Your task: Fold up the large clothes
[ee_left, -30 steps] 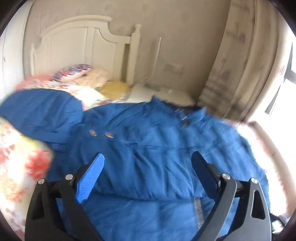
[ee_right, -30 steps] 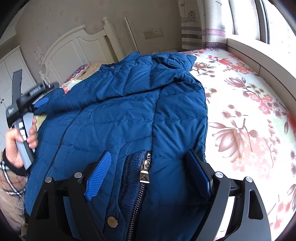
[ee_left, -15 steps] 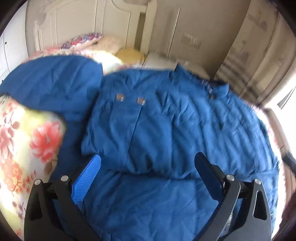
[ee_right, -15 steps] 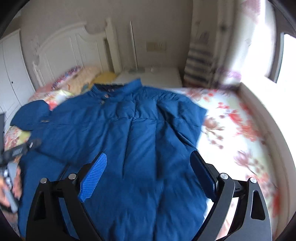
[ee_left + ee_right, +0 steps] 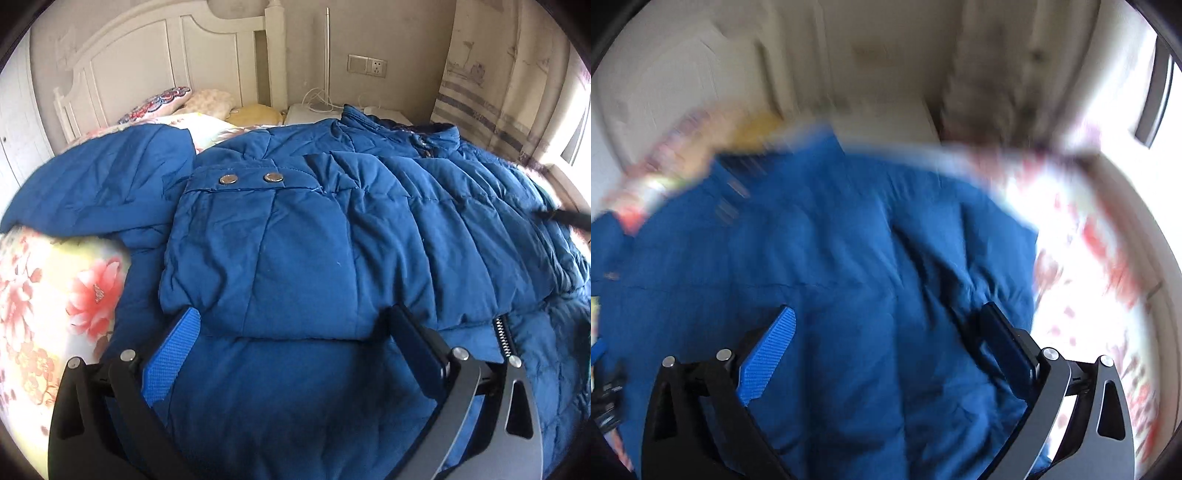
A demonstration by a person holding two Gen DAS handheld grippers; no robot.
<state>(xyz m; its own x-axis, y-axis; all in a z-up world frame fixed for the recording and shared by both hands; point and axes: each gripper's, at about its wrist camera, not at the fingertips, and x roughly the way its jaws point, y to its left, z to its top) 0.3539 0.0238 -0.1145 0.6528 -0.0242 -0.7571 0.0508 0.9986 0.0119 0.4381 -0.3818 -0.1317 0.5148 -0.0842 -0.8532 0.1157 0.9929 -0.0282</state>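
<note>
1. Blue padded jacket (image 5: 295, 240) spread across flowered bed (image 5: 55, 295), filling centre of frame; sleeve folded over front.
2. Left hand-held gripper (image 5: 295, 332) released, poised over sleeve cuff.
3. Right hand-held gripper (image 5: 886, 332) just been opening, empty, above jacket; view blurred.

The left gripper (image 5: 291, 328) is pointing steeply down with its jaws standing wide apart and nothing pressed between the pads. The right gripper (image 5: 886, 328) is also tilting down; its jaws have just been opening and are gripping nothing.
</note>
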